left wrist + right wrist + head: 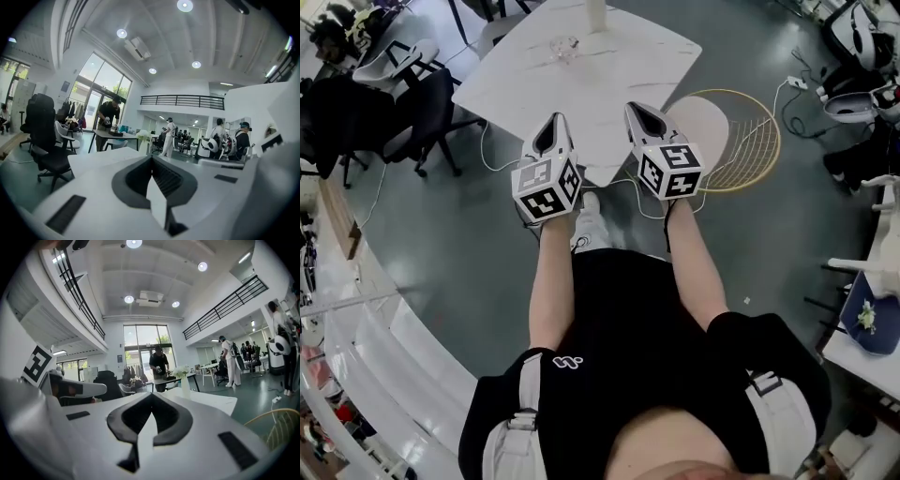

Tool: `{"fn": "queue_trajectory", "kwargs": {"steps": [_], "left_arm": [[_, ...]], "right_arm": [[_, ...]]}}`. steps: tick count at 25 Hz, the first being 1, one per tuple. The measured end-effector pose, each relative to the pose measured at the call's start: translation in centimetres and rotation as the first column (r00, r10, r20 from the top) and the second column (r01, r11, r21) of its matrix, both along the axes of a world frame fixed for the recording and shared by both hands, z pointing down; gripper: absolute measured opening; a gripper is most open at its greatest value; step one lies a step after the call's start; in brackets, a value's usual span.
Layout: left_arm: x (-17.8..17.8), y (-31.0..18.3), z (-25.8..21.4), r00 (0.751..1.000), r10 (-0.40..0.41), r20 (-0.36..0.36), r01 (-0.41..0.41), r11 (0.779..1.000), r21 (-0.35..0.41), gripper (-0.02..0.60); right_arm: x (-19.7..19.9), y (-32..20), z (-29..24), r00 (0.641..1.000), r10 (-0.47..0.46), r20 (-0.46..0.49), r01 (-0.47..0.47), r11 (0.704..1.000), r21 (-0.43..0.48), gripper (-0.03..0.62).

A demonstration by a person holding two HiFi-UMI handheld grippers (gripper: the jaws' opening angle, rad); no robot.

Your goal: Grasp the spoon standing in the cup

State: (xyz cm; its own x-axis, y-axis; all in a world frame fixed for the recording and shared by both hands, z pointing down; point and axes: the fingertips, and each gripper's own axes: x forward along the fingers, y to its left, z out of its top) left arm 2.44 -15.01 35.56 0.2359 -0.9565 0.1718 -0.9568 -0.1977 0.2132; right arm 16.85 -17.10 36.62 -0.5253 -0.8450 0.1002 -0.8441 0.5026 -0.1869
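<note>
Bright, even indoor light. Round ceiling lights point(184, 5) flare white at 12 o'clock in both gripper views, and daylight blows out the tall windows point(143, 341). Both views are fisheye: black corners, and the balcony railing point(225, 305) bows. The dark fingers point(166, 180) show no glare. In the head view the white desk point(581, 94) at 12 o'clock is nearly washed out, the floor point(441, 234) has a soft sheen, and the edges curve, strongest at 8 o'clock.

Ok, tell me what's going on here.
A person in black stands before a white marble-look table, a two-jaw gripper in each hand. The left gripper and right gripper both point toward the table, jaws together, nothing between them. What looks like a small clear glass cup sits farther along the table, untouched; a spoon cannot be made out.
</note>
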Motion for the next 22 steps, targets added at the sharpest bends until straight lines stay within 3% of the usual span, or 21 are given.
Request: {"fn": "queue_trajectory", "kwargs": {"steps": [5, 9, 22], "left_arm": [[-2.8, -4.4, 1.0, 1.0, -0.009, 0.017, 0.009, 1.0, -0.019, 0.014], [-5.0, -8.3, 3.4, 1.0, 0.007, 0.011, -0.006, 0.997, -0.075, 0.014], [-10.1, -19.9, 9.8, 0.993, 0.014, -0.115, -0.036, 0.982, -0.187, 0.014]], "right_arm": [[-5.9, -4.7, 1.8, 0.997, -0.082, -0.008, 0.081, 0.996, -0.036, 0.008], [-8.5, -9.3, 3.7, 0.997, -0.077, -0.009, 0.076, 0.994, -0.082, 0.008], [-11.4, -21.3, 9.4, 0.992, -0.012, -0.128, -0.013, 0.981, -0.196, 0.008]]}}
